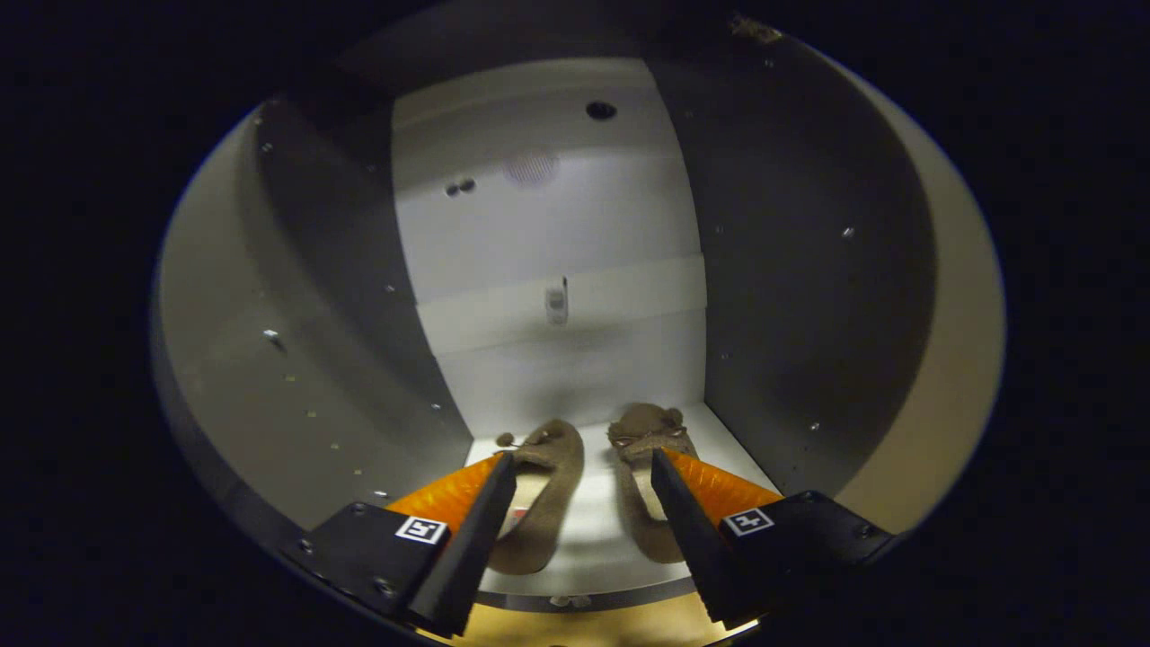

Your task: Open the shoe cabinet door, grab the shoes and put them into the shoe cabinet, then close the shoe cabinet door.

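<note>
A dim strip of yellowish floor (584, 627) lies lowest in view.

No readable text; markers only.

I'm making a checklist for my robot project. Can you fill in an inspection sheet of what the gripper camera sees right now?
Surface: white cabinet floor inside the shoe cabinet, lit, with a pale rim at its front edge.
Job's things: two brown shoes lie side by side on the cabinet floor, toes toward the back; the shoe cabinet door is hidden from here.
Clutter: nothing seen.
Grippers: gripper open, orange-and-black fingers spread wide, tips over the shoes, pressing on nothing.
Cables: nothing seen.
Surroundings: white back panel with a small fitting and a few holes; grey side walls dotted with small pin holes.
</note>
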